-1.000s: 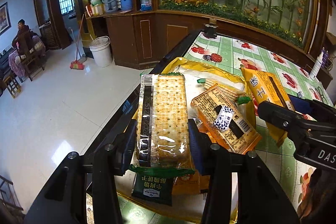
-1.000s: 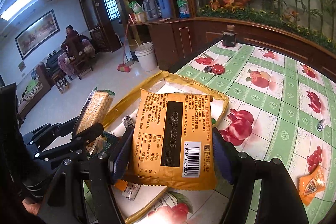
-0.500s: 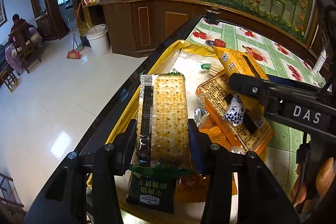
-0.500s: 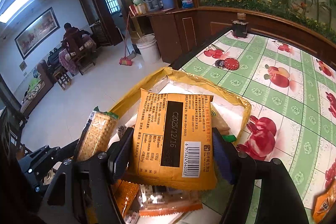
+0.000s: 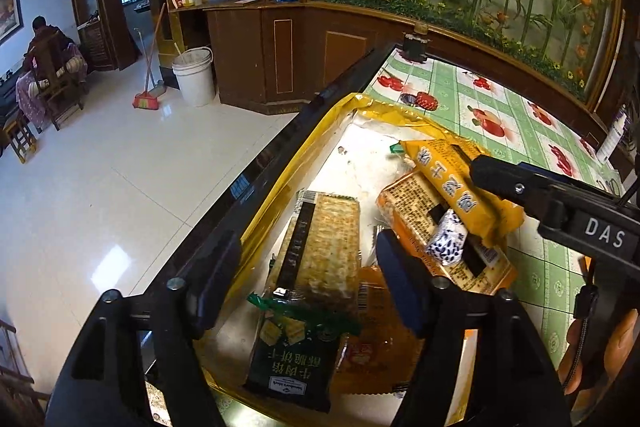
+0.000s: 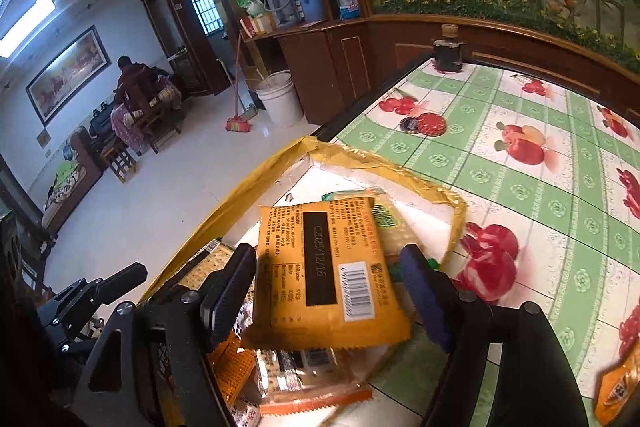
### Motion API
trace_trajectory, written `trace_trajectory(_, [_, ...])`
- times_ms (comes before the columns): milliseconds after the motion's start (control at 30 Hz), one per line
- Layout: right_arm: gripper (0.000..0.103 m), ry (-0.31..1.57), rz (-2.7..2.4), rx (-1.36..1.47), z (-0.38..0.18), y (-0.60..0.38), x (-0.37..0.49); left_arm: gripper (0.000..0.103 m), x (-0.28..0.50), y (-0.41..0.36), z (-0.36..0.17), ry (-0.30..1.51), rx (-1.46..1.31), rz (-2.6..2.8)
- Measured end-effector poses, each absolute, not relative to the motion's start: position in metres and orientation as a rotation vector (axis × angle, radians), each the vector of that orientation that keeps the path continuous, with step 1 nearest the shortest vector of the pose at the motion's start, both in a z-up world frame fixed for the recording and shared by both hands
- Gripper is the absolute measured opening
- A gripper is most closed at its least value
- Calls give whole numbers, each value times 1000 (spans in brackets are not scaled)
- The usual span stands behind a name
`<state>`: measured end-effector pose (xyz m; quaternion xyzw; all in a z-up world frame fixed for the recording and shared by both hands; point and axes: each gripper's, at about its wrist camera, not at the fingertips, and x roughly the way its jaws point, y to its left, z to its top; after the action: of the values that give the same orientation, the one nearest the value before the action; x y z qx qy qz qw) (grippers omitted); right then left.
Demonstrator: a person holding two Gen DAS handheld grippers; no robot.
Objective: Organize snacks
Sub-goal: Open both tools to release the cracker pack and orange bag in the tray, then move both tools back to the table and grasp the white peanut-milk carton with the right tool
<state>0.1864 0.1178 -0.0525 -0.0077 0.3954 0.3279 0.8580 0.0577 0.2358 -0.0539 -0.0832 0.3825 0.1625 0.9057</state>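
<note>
A yellow-rimmed tray (image 5: 304,163) sits at the table's left edge and holds several snack packs. My left gripper (image 5: 306,267) is open, its fingers apart on both sides of a green cracker pack (image 5: 316,259) that lies in the tray. My right gripper (image 6: 328,283) is open above the tray (image 6: 400,167). An orange snack pack (image 6: 320,275) lies loose between its fingers, on top of other packs. The orange pack (image 5: 452,179) and the right gripper's arm also show in the left wrist view, beside a clear-wrapped biscuit pack (image 5: 424,215).
The table has a green cloth with fruit prints (image 6: 520,163). A dark jar (image 6: 448,51) stands at its far edge, a small round lid (image 6: 424,125) lies nearer. One orange packet (image 6: 620,383) lies on the cloth at the right. The table's left edge drops to tiled floor.
Both grippers have opened. The cracker pack and the orange pack have dropped from the fingers into the tray.
</note>
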Motion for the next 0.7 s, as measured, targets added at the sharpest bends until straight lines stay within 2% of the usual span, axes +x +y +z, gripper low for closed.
trace_trajectory(267, [84,805,633,24,-42,69,173,73,52,217,-38,748,-150,311])
trace_trajectory(700, [85,835,466,80,-64,-45,148,73,55,161,-22,706,-105,200])
